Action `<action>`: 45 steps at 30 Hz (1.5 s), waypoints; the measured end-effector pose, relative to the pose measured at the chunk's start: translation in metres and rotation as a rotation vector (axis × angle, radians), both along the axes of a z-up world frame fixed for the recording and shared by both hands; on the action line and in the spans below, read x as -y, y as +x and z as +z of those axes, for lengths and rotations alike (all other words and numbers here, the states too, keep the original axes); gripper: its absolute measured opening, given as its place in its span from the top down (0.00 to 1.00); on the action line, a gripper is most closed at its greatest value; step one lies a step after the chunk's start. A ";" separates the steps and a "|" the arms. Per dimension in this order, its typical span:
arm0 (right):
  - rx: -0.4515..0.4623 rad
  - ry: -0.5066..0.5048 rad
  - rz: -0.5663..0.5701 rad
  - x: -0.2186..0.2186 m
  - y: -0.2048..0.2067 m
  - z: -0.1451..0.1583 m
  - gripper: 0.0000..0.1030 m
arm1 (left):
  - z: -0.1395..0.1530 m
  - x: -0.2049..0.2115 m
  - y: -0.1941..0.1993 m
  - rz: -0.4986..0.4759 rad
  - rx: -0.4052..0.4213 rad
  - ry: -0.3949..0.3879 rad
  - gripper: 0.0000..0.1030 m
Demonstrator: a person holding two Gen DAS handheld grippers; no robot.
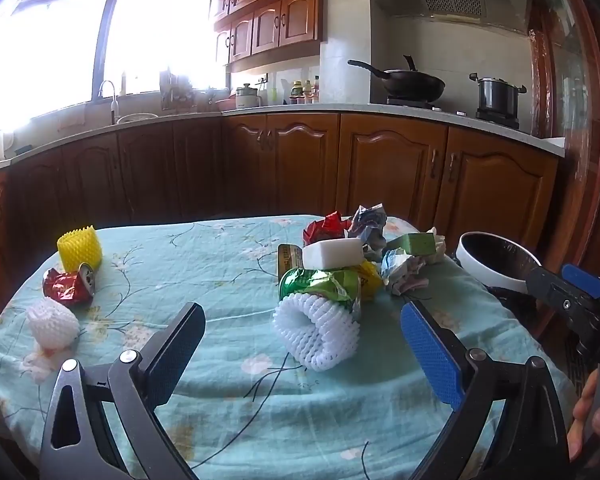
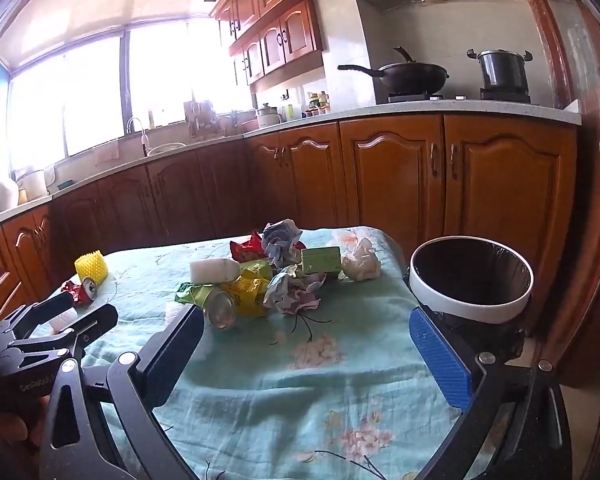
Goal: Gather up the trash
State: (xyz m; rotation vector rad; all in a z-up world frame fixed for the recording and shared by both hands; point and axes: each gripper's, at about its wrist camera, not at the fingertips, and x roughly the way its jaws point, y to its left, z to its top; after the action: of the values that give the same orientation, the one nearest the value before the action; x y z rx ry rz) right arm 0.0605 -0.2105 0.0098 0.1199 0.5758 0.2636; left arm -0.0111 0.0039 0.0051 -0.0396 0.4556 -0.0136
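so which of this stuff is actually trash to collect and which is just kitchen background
For the job:
white foam net
green can
white foam block
crushed red can
yellow foam net
crumpled paper
green box
trash bin

Just lying about:
wok
steel pot
faucet

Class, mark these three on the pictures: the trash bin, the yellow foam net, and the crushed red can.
trash bin (image 2: 470, 305), right wrist view, front of white rim.
yellow foam net (image 1: 80, 249), left wrist view, side wall.
crushed red can (image 1: 66, 289), left wrist view, dented body.
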 end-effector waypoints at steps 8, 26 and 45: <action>0.001 0.010 0.005 0.000 -0.001 0.000 0.00 | 0.002 0.001 0.001 0.005 -0.009 0.005 0.04; 0.005 0.014 0.011 -0.003 -0.002 0.002 0.00 | -0.003 0.001 0.002 0.006 -0.003 0.003 0.04; 0.013 0.022 0.017 -0.002 -0.002 0.004 0.00 | -0.003 0.005 0.004 -0.007 -0.003 0.005 0.04</action>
State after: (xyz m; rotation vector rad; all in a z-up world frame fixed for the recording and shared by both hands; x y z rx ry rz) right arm 0.0589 -0.2081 0.0137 0.1339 0.5615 0.2874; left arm -0.0067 -0.0008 0.0025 -0.0326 0.4583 -0.0195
